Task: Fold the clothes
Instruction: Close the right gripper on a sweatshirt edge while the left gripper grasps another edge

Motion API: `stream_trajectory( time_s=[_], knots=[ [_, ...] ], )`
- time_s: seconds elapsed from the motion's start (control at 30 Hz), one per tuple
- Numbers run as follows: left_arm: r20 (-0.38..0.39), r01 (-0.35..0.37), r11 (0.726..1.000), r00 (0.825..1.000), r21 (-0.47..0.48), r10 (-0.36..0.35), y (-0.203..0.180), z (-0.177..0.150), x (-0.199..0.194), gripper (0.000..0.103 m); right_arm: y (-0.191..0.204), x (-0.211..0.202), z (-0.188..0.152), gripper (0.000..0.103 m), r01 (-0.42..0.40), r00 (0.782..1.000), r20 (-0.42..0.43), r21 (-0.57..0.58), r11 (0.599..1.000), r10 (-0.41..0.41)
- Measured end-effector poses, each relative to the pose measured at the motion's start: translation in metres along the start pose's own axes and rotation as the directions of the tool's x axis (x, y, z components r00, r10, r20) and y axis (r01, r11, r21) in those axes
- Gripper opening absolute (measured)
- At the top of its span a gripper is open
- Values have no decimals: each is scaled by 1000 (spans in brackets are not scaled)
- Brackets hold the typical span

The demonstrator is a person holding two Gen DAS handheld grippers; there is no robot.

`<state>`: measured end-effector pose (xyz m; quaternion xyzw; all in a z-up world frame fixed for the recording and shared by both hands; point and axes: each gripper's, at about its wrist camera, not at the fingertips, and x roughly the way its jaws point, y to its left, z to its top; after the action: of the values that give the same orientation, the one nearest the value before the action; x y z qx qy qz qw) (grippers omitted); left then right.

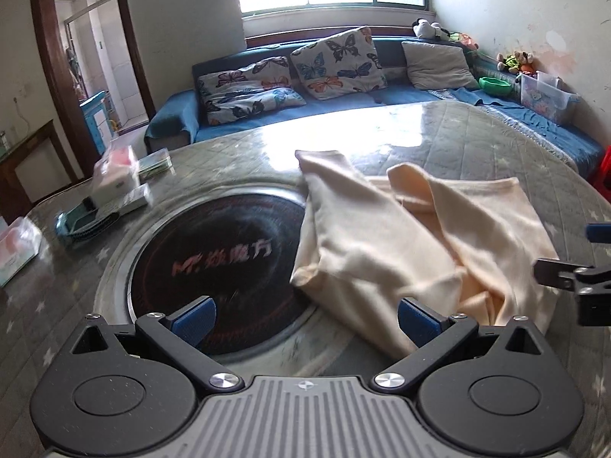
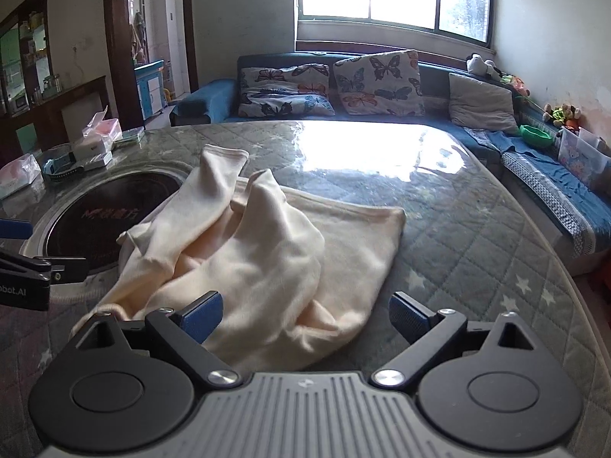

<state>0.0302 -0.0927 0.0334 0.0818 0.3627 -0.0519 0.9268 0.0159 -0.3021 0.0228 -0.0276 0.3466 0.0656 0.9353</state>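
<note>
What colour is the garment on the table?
Pale cream-peach, plain, no pattern: the garment shows best in the right wrist view.

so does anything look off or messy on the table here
The cream garment lies crumpled, sleeves bunched across its body, and its left part hangs over the round black inset in the table. Both grippers are open, holding nothing.

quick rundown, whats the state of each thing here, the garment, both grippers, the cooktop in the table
cream garment: crumpled, two sleeves thrown over the body, not folded flat, partly over the cooktop edge
left hand-held gripper: open, holding nothing
right hand-held gripper: open, garment hem between its fingers, not clamped
round cooktop: dark, partly covered by the garment
butterfly cushions: propped on the sofa
</note>
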Motion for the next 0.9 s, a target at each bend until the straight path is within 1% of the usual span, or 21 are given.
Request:
stream_trajectory(
  time_s=[0.17,0.43,0.47,0.53,0.6,0.67,0.73,0.77,0.83,0.9],
  knots=[
    [3,8,1000,1000,3,-8,-2,15,15,103,6,23,25,95,-9,1000,6,-31,999,10],
    [-10,9,1000,1000,-21,-10,6,28,34,103,9,65,56,94,-66,998,-16,-44,997,65],
    [-11,11,1000,1000,-23,-11,6,30,36,103,8,70,59,91,-78,997,-24,-35,996,77],
    [-11,15,1000,1000,-26,-16,7,33,40,103,6,84,65,87,-120,992,-41,-2,993,119],
    [-11,17,999,1000,-29,-18,7,36,44,103,6,92,68,82,-125,991,-51,-3,992,124],
    [-12,21,999,1000,-33,-21,8,40,48,103,6,101,71,79,-127,990,-61,-8,992,126],
    [-13,25,999,1000,-38,-25,9,43,52,103,6,110,74,73,-128,989,-72,-12,992,127],
    [-15,26,999,1000,-40,-26,10,45,55,103,6,114,76,69,-129,989,-77,-15,991,128],
    [-16,30,999,999,-46,-31,9,49,60,103,6,123,79,63,-131,988,-87,-19,991,129],
    [-14,37,998,999,-52,-38,8,54,66,103,7,132,82,51,-138,986,-100,-19,990,135]
  ],
)
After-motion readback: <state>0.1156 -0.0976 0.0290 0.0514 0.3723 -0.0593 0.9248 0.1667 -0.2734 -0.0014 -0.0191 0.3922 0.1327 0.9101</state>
